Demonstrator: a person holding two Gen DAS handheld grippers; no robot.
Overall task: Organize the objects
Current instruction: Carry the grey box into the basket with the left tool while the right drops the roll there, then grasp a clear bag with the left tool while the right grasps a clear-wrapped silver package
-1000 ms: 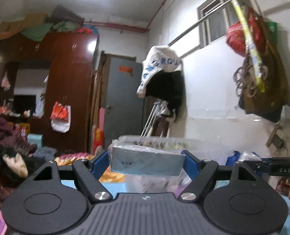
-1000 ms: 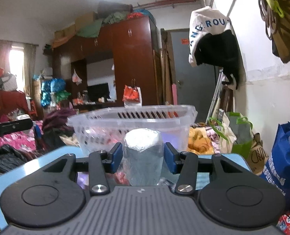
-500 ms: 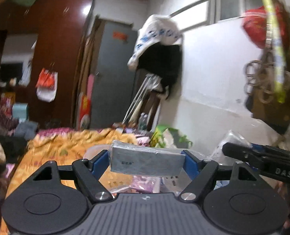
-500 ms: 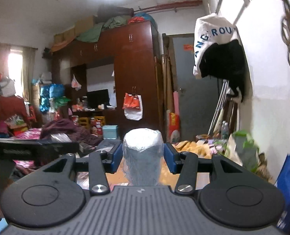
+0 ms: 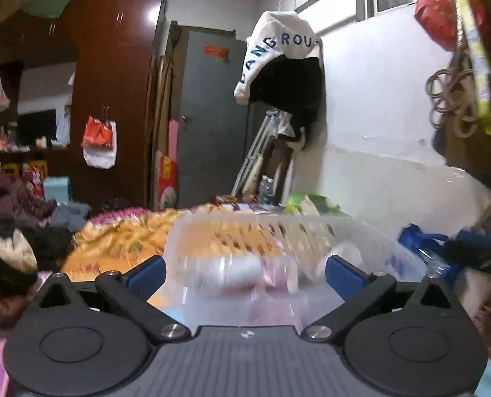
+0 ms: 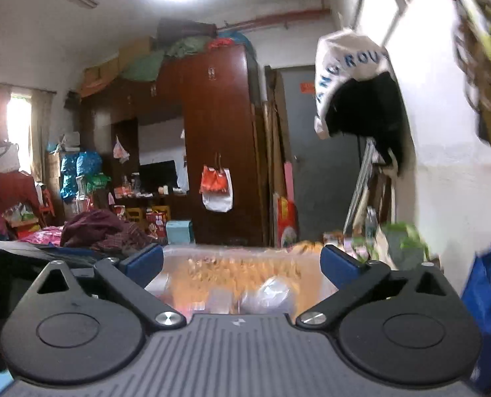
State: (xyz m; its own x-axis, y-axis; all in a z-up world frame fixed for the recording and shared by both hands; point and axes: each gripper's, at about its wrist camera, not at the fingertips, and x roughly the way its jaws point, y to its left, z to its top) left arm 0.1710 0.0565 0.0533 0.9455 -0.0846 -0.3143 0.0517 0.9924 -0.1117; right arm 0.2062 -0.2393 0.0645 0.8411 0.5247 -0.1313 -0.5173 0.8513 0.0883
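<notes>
Left wrist view showed the left gripper (image 5: pixel 245 269) with its blue-padded jaws spread wide and nothing clamped between them; the jaws had just been opening, and only blurred basket contents sat in the gap. Directly ahead and below was the translucent white plastic basket with a slotted rim (image 5: pixel 371 231), heavily motion-blurred. Inside it lay a pale, silvery wrapped item (image 5: pixel 225 273) and some pinkish packaging, too smeared to identify properly. Right wrist view gave the same picture for the right gripper (image 6: pixel 242 259): jaws had just been opening, now released, holding nothing. Below and between its jaws, a crinkled silver foil-wrapped lump (image 6: pixel 271 294) rested in the basket, next to other clear-wrapped bits I couldn't resolve. My read: both drops into the basket were done at this point, so this pair of objects counted as organized. What remained couldn't be judged well, since neither view showed the table surface or any loose items waiting; only the yellow-orange patterned bedding (image 5: pixel 113 241) and room clutter were visible beyond the basket. Next step was probably backing both grippers off the basket and looking for more loose objects, if there were any.
</notes>
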